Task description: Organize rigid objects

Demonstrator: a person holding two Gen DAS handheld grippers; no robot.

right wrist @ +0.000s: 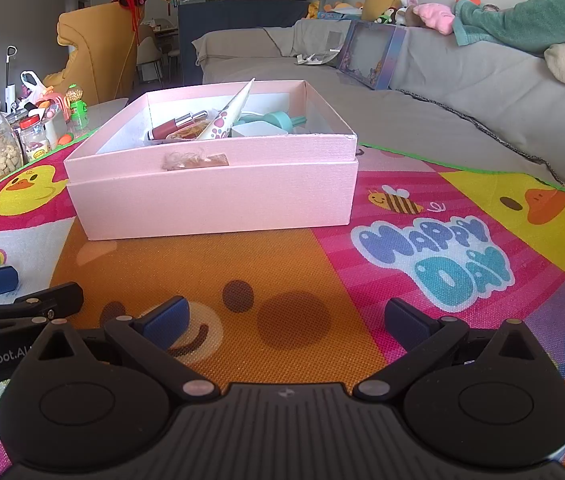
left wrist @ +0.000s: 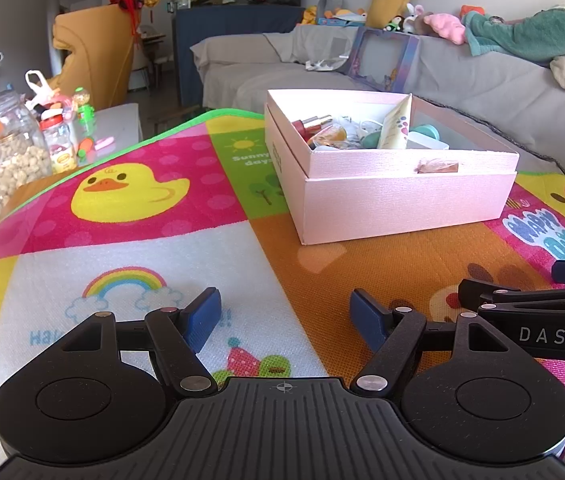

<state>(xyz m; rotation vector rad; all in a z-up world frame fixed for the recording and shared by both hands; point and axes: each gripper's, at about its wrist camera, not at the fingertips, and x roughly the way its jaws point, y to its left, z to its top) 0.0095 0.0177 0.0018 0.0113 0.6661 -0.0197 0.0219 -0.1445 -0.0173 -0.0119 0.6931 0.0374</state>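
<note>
Daylight flooded my view, bright and even. The pink box [left wrist: 402,200] threw a soft sheen onto the glossy mat [left wrist: 362,272] near it. Fisheye bending curved the far sofa [right wrist: 462,92] and darkened the corners; my tongs threw only faint shadows.

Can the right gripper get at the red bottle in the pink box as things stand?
Probably yes: the right gripper is open and empty, the pink box has no lid, and the red bottle lies exposed on top.

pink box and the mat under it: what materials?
Pink box: likely rigid paperboard, matte textured wrap; a scuffed corner shows white underneath. Mat: probably foam or plastic, printed and glossy; embossed grid texture and window glare on it.
</note>
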